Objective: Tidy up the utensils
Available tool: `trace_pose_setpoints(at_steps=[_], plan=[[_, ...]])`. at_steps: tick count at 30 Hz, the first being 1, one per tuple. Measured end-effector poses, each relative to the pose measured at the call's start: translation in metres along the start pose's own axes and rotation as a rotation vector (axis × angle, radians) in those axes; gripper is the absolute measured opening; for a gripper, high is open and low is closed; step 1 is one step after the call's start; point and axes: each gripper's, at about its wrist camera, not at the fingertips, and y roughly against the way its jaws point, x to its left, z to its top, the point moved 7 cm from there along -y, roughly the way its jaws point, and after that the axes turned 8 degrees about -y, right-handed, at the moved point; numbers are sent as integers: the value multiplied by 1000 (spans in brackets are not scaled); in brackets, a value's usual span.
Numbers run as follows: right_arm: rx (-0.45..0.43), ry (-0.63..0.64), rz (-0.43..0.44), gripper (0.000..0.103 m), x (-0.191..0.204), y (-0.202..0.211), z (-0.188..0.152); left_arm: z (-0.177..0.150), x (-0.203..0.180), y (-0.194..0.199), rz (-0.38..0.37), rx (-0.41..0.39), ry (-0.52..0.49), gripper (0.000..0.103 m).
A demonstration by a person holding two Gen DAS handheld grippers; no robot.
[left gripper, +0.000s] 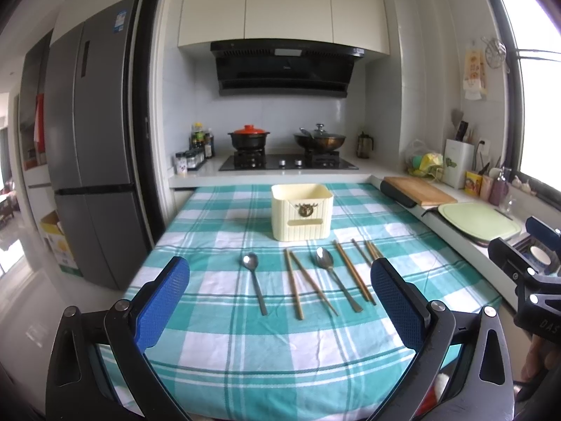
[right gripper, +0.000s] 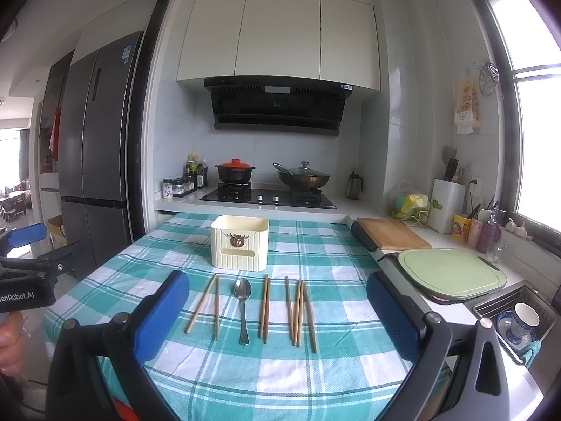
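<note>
Bright daylight from window (right gripper: 536,112) right of gripper, blown out to glare; soft faint shadows; strong fisheye bending, dark vignetted corners; centre sharp.

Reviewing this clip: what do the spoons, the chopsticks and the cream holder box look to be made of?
Spoons: likely stainless steel, with a shiny grey reflective bowl. Chopsticks: probably wood or bamboo, matte light brown. Holder box: apparently plastic, with smooth cream ribbed walls and a small bronze-looking emblem in front.
</note>
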Motion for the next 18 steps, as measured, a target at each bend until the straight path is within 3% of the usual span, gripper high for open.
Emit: trace_pose_setpoints(at_steps=[18], plan=[[10,-1,-1,103,-1,-3,-1,1,-3,0,-5,2,-3,103]])
